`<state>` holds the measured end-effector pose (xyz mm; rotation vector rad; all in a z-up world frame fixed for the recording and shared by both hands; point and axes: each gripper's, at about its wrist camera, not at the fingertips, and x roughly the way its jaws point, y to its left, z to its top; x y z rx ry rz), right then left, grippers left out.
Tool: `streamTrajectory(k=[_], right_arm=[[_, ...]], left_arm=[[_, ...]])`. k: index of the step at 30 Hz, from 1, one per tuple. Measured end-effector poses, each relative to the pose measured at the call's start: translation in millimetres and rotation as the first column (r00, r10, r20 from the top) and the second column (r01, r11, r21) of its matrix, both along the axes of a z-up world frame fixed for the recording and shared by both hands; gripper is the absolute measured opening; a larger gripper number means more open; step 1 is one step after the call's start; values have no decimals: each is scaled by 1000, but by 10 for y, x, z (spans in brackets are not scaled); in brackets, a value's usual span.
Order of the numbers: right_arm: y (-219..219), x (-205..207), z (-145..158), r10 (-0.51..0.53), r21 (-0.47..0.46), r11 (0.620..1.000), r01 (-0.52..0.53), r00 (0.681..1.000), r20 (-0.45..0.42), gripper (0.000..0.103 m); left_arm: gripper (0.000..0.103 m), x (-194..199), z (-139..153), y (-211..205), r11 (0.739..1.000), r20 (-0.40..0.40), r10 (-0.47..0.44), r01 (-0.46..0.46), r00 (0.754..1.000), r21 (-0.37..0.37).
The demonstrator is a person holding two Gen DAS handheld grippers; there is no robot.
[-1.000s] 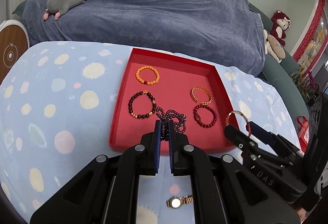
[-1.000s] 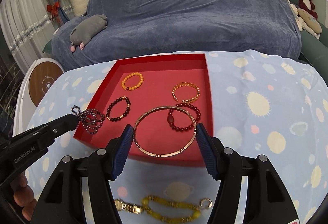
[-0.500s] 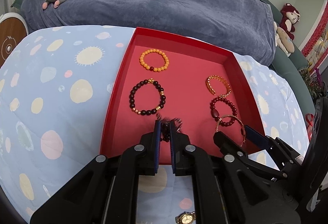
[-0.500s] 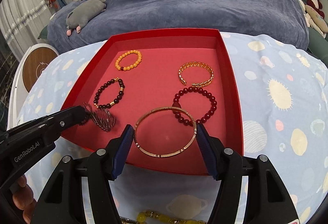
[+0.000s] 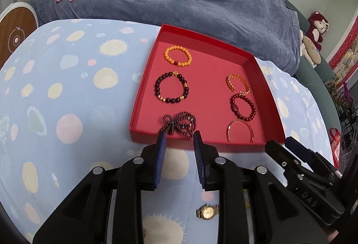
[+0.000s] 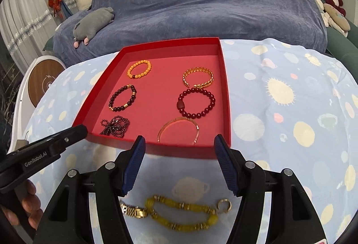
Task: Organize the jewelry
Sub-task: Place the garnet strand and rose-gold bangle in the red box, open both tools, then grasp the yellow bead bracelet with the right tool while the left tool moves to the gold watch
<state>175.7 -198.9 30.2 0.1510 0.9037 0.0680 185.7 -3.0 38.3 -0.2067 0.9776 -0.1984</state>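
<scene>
Counter (image 6: 290, 110) under a spotted blue cloth, carrying a red tray (image 6: 226, 96) with jewelry in two columns. Left column, far to near: orange bead bracelet (image 6: 139, 69), dark bead bracelet (image 6: 123, 98), then a dark bead strand (image 5: 179, 124) bunched at the near-left corner. Right column: gold chain bracelet (image 6: 198, 77), red bead bracelet (image 6: 197, 103), then a thin gold bangle (image 6: 178, 130) flat at the near edge.

Changed within the last second: both pieces released. Left tongs (image 5: 179, 143), a second ago pinched shut on the strand, now parted and empty, tips just short of the tray's near wall. Right tongs (image 6: 179, 143), a second ago spread around the bangle, now wider open, empty, also outside the near wall. Strand and bangle both lying inside the tray, touching neither tongs.

Meaning for the task: six pieces placed, two drops done at once. Still out on the cloth near the person: gold watch (image 6: 132, 210), yellow bead bracelet (image 6: 183, 215), small gold ring (image 6: 224, 204). Probably next to be fetched.
</scene>
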Motion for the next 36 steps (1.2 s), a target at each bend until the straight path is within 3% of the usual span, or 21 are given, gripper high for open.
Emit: streamTrajectory(k=[9,21,31,36], right_arm=[[-91,-341,21,-29,23,999,29,1000,-12,61],[-209,-875,-253,-54,41,997,58,994,-92,61],[-205,-935,-380,-53,60,996,60,991,-121,61],[-217,-867,-406,-49,75,995,59,991,-128,50]], left_arm=[[24,-341,-24,15,1000,-12,-16,15,1000,-12],[25,-791,-240,-107,997,-72,-64,61,995,-38],[26,-951,-364,-297,995,-102,-99,97,990,-23],[26,-950,-390,-216,997,-110,-71,68,991,-31]])
